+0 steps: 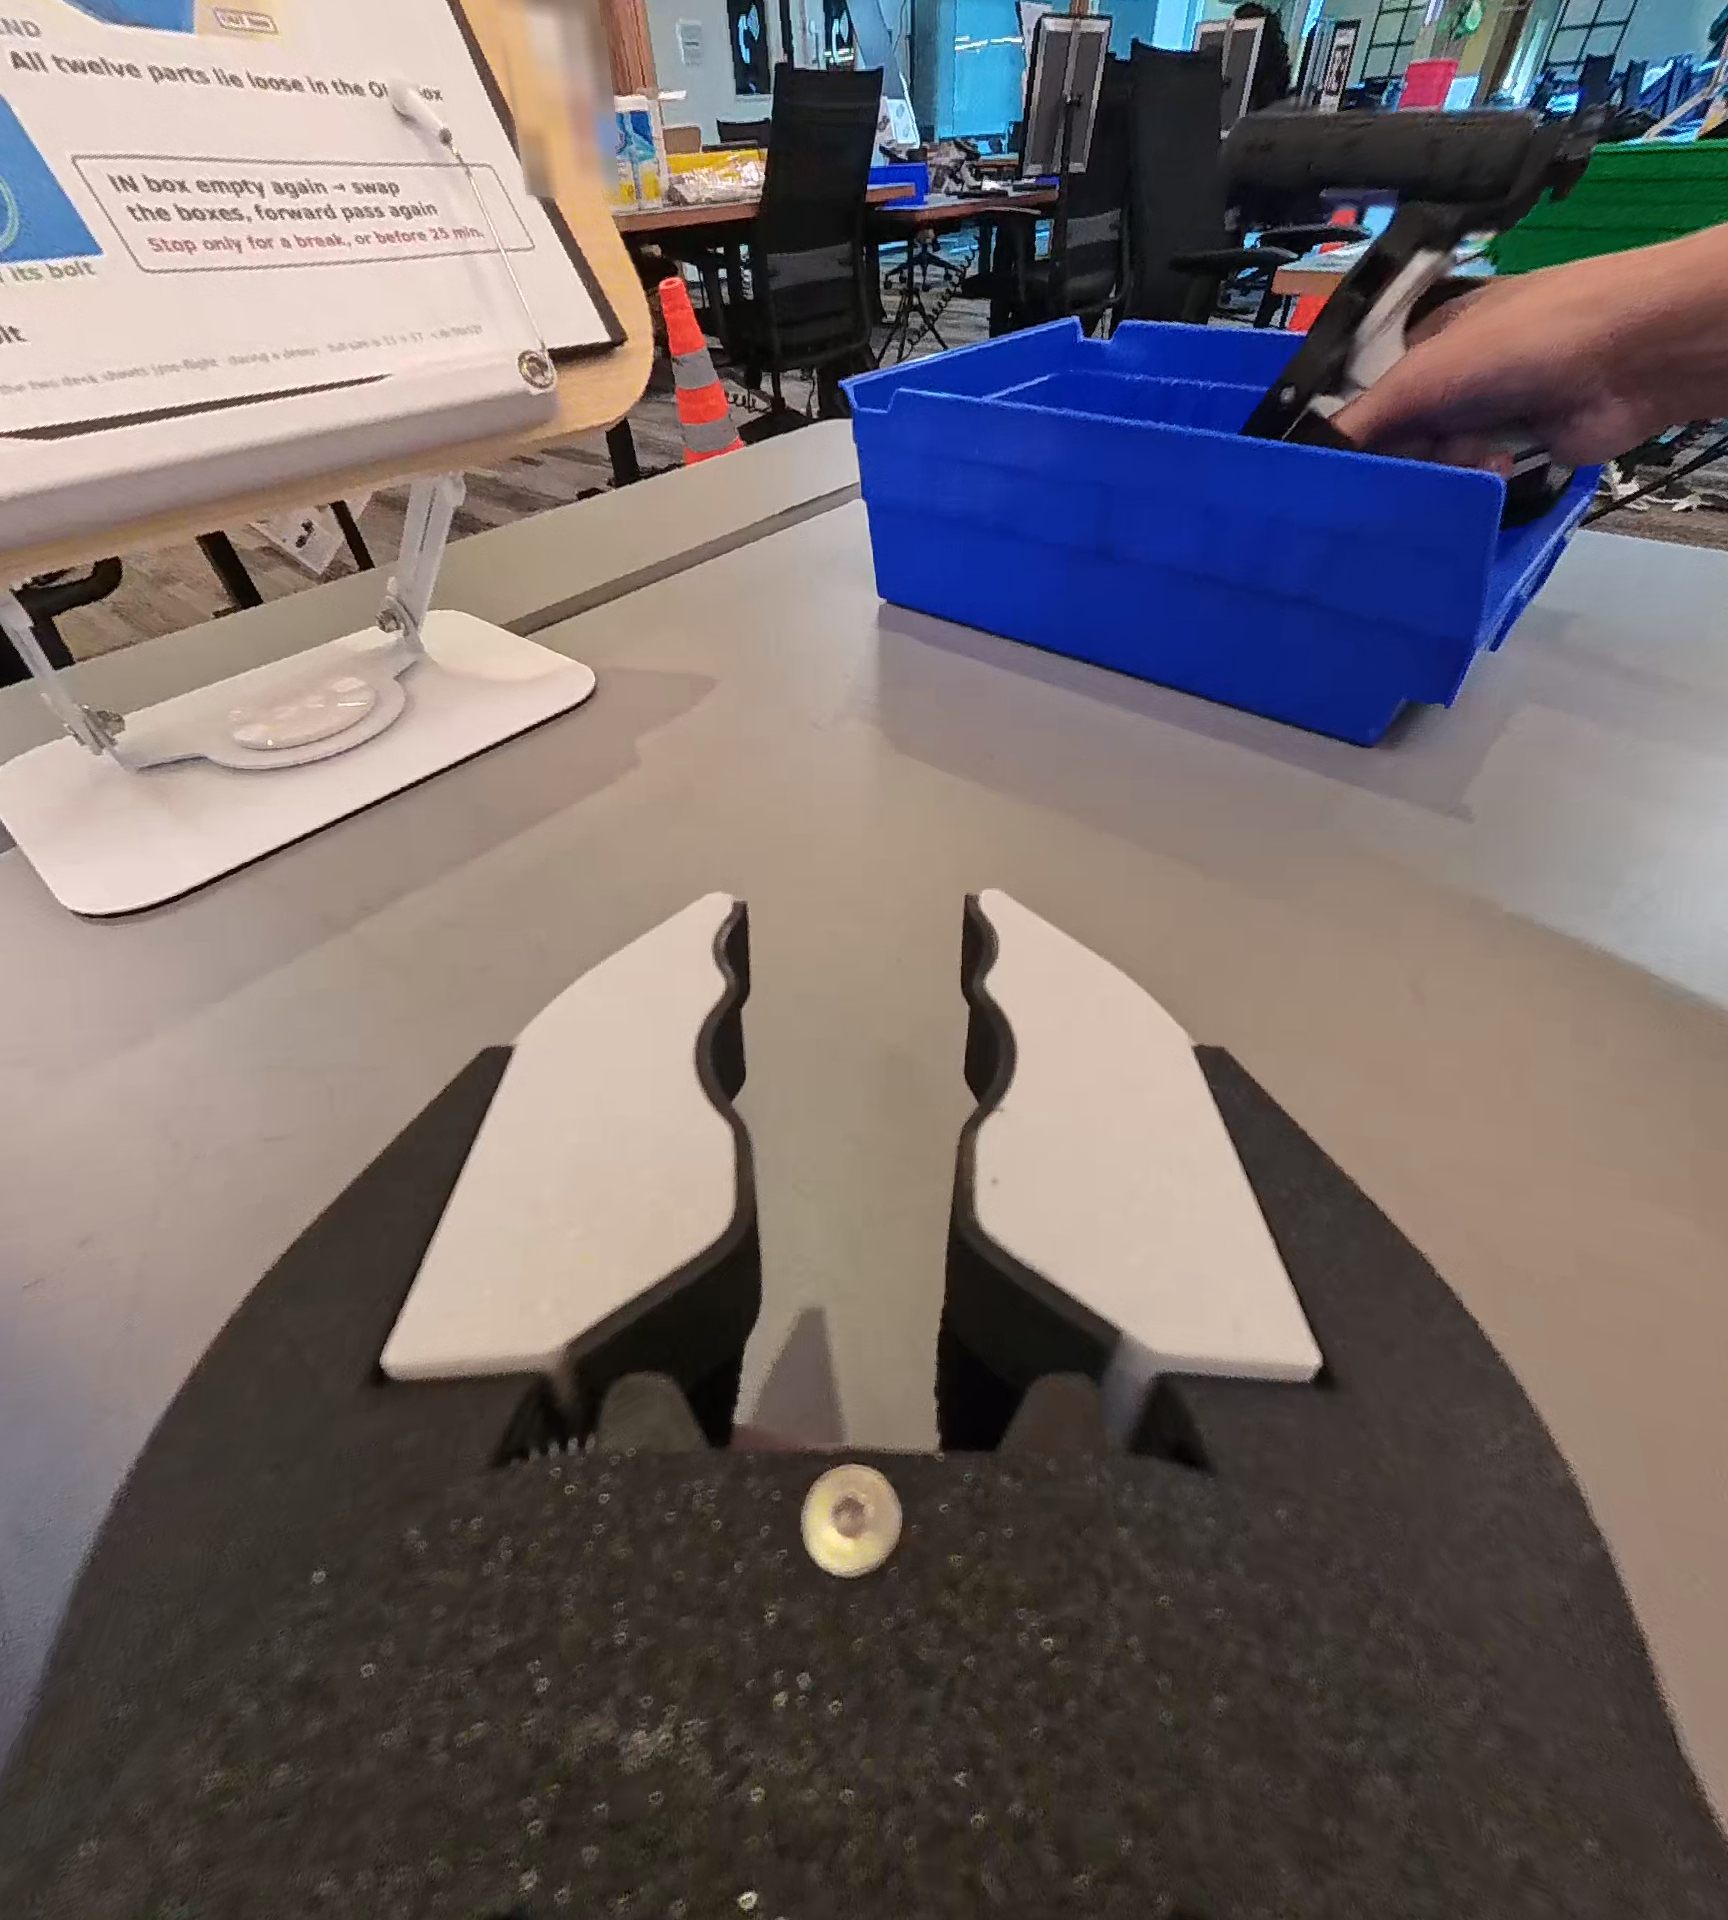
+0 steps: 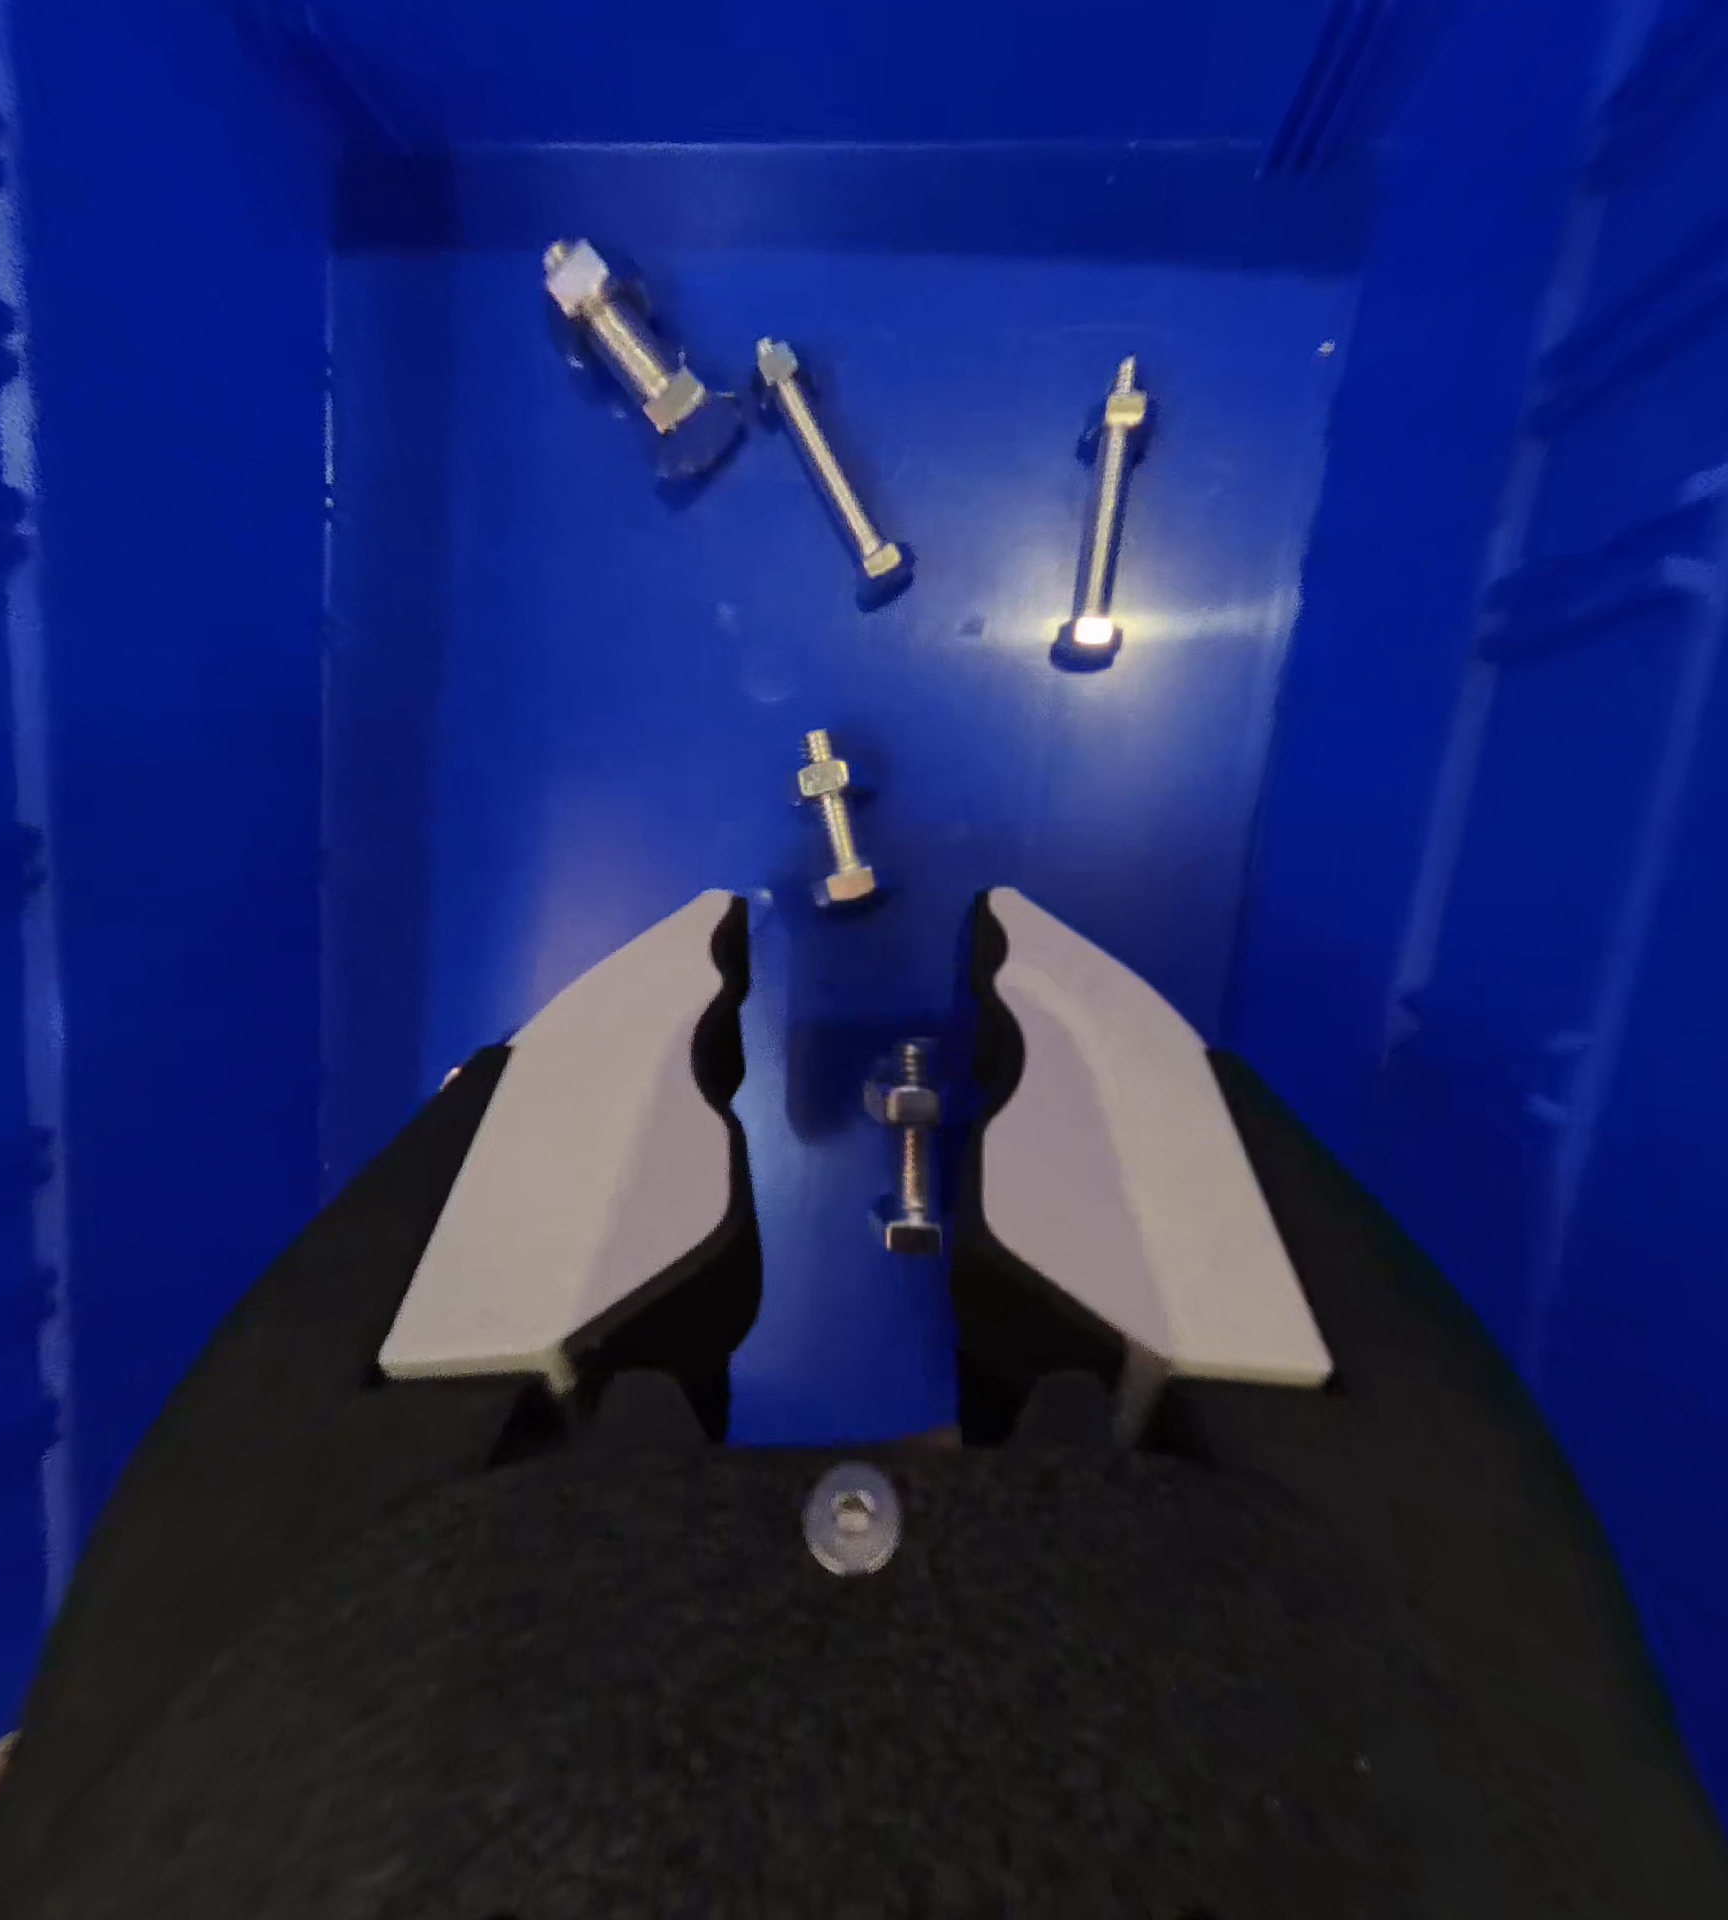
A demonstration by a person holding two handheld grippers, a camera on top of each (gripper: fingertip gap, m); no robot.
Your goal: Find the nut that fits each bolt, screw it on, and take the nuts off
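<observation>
surroundings, left wrist view: grey table [image 1: 943, 790], smooth and matte; white tilting stand [image 1: 288, 727] with a flat rounded base at the left, carrying a printed instruction sheet [image 1: 216, 208] on a pale wooden board; blue plastic bin [image 1: 1172, 561], ribbed and straight-walled, at the far right of the table, well apart from the stand. beyond the table, an orange traffic cone [image 1: 694, 364], black office chairs and desks, a green crate.

left gripper [image 1: 855, 914]: low over bare table, fingers apart, nothing between them. pale flat finger plates with wavy black inner edges, on a black speckled body with one bright screw.

right gripper [image 1: 1348, 343], seen from the left wrist view: held in a person's hand [image 1: 1525, 384], tilted down into the bin; the near bin wall hides its tips.

right gripper [image 2: 860, 914], own view: inside the bin, fingers apart, clamped on nothing. blue bin walls [image 2: 164, 831] close in on both sides.

contents on the glossy bin floor, five metal bolts, each with a nut threaded on:
- short bolt [image 2: 910, 1153] lying between the open fingers, closer to the right one, contact unclear.
- short bolt [image 2: 834, 821] just ahead of the fingertips.
- long thin bolt [image 2: 1104, 520] to the right, its head catching a bright glare.
- long thin bolt [image 2: 829, 457], slanted, centre rear.
- thick bolt [image 2: 621, 338], slanted, rear left, just beside the previous one.
</observation>
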